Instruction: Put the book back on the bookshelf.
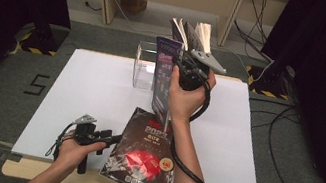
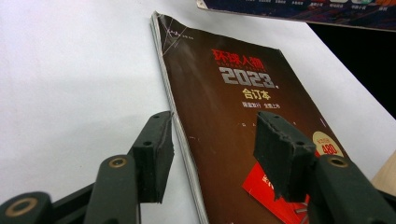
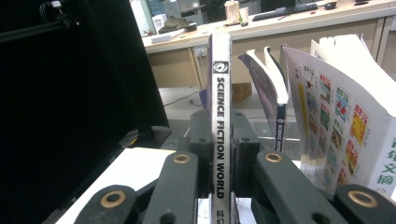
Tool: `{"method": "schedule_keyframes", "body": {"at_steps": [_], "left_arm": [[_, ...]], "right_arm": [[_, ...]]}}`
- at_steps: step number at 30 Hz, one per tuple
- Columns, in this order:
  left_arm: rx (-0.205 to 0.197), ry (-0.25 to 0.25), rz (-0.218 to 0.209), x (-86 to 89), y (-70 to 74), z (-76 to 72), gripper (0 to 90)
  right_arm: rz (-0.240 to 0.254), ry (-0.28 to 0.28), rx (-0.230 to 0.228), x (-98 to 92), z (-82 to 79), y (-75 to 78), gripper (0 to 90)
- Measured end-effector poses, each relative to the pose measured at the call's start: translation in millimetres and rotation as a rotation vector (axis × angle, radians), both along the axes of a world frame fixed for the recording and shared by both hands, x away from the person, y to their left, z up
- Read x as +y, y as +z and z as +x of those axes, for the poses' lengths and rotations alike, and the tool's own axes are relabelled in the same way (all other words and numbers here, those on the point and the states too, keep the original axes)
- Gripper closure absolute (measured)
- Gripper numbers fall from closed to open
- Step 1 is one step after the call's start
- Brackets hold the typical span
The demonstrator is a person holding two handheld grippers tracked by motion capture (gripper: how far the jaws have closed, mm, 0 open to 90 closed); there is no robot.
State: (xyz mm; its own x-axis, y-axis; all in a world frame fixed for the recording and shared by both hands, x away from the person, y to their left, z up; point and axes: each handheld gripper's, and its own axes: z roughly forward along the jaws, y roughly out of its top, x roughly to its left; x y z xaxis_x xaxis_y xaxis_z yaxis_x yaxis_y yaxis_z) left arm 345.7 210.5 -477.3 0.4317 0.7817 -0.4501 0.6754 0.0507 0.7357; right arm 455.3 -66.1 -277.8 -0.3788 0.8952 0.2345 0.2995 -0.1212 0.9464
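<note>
My right gripper [image 3: 220, 128] is shut on the spine of a thin magazine [image 3: 220, 93] lettered SCIENCE FICTION WORLD and holds it upright. In the high view this purple-covered magazine [image 1: 164, 74] hangs from the right gripper [image 1: 179, 66] above the board, just right of a clear stand [image 1: 144, 65]. A dark brown magazine [image 1: 143, 155] with a red patch lies flat at the front edge. My left gripper [image 1: 113, 138] rests low at its left side. Its jaws [image 2: 215, 135] stand open astride the dark magazine's [image 2: 243, 107] spine edge, with the pads apart from it.
Two more books [image 3: 275, 93] [image 3: 345, 116] stand fanned open just right of the held one, with their tops [image 1: 192, 33] behind the right hand. The white board [image 1: 83, 98] covers the table. Black curtains flank it, cables lie on the floor at the right, and a desk stands behind.
</note>
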Motion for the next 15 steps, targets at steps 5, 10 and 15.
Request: {"method": "schedule_keyframes", "body": {"at_steps": [5, 10, 15], "left_arm": [[-0.002, -0.001, 0.000, 0.2, 0.4, -0.1, 46.4], [0.002, -0.002, -0.002, -0.2, 0.0, 0.1, 46.4], [0.005, -0.005, -0.003, -0.3, -1.0, -0.1, 46.7]], "right_arm": [[0.007, -0.002, 0.005, 1.4, 4.8, -0.8, 82.9], [0.000, -0.010, 0.007, 3.5, 10.8, -0.3, 82.9], [0.004, -0.014, 0.009, 4.0, 14.5, 0.5, 82.8]]}}
